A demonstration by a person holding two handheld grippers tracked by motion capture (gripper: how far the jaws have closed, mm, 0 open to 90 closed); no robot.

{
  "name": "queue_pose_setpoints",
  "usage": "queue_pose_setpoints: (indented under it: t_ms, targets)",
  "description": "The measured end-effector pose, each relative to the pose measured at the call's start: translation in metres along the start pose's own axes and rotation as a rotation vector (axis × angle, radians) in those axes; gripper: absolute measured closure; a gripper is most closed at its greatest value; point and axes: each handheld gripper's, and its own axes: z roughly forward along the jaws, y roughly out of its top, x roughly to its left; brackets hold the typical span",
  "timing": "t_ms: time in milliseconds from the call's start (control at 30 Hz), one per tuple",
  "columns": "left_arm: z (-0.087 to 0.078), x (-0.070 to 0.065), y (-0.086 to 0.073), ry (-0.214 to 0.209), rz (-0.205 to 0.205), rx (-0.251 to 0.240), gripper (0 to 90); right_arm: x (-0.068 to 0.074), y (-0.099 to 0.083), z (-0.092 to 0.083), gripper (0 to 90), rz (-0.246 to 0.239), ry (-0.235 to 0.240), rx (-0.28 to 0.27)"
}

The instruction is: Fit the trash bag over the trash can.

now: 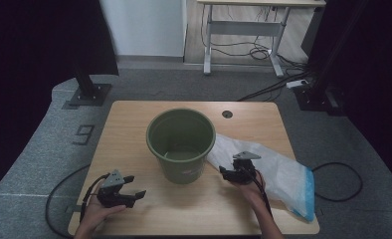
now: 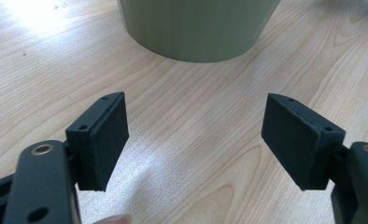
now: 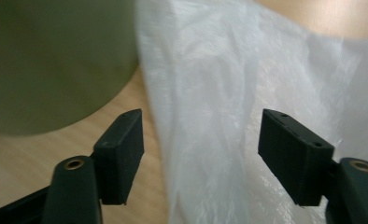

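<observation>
The right gripper point(image 1: 227, 174) hangs over the white translucent plastic bag point(image 1: 276, 172) on the wooden bench point(image 1: 129, 129) — jaws released, gripping nothing. The left gripper point(image 1: 133, 187) faces the round green plastic bucket point(image 1: 181, 144) — its 2 jaws spread wide, empty.

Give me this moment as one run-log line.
left gripper: open, over bare table | right gripper: open, at plastic bag edge | bucket: upright, centre

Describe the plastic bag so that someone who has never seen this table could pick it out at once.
Start at the wooden table and find the green bucket standing near its middle. The plastic bag lies flat just right of the bucket, reaching toward the table's right edge, with the right gripper at its near-left end. It is the one thin, translucent white sheet there, with a pale blue band along its far right end.
</observation>
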Motion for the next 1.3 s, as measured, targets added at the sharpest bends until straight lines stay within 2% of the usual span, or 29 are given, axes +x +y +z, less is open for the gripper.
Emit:
queue_pose_setpoints:
  t_ms: [133, 433, 567, 700, 900, 933, 1167, 1233, 1267, 1300]
  targets:
    - [0.001, 0.001, 0.0, 0.0, -0.003, 0.002, 22.9, -0.005, -0.001, 0.003, 27.4, 0.033, 0.022, 0.004]
    - [0.001, -0.002, 0.0, -0.009, -0.003, -0.003, 22.8, 0.001, -0.008, 0.001, 26.0, -0.004, 0.056, 0.04]
    - [0.0, -0.001, 0.0, -0.01, -0.007, -0.006, 22.8, 0.003, -0.015, 0.002, 26.0, -0.029, 0.038, 0.065]
    - [0.001, -0.001, 0.0, -0.012, -0.004, -0.002, 22.8, 0.004, -0.015, 0.003, 26.6, -0.039, 0.017, 0.064]
    - [0.002, -0.001, 0.0, -0.014, 0.0, 0.003, 22.9, 0.009, -0.014, 0.004, 33.4, -0.073, 0.013, 0.055]
    - [0.003, -0.001, 0.0, -0.014, 0.0, 0.003, 22.9, 0.014, -0.013, 0.005, 36.2, -0.09, -0.002, 0.051]
    - [0.001, 0.0, -0.001, -0.011, -0.005, 0.003, 22.9, 0.023, -0.002, 0.017, 41.0, -0.06, -0.041, 0.046]
    - [-0.002, 0.001, -0.001, -0.011, -0.008, -0.004, 22.8, 0.025, 0.0, 0.021, 49.6, -0.052, -0.058, 0.043]
    - [-0.002, 0.001, -0.001, -0.011, -0.008, -0.004, 22.9, 0.025, 0.0, 0.021, 49.6, -0.052, -0.058, 0.043]
    - [-0.002, 0.002, -0.002, -0.009, -0.009, -0.003, 22.9, 0.025, 0.0, 0.022, 53.2, -0.05, -0.054, 0.047]
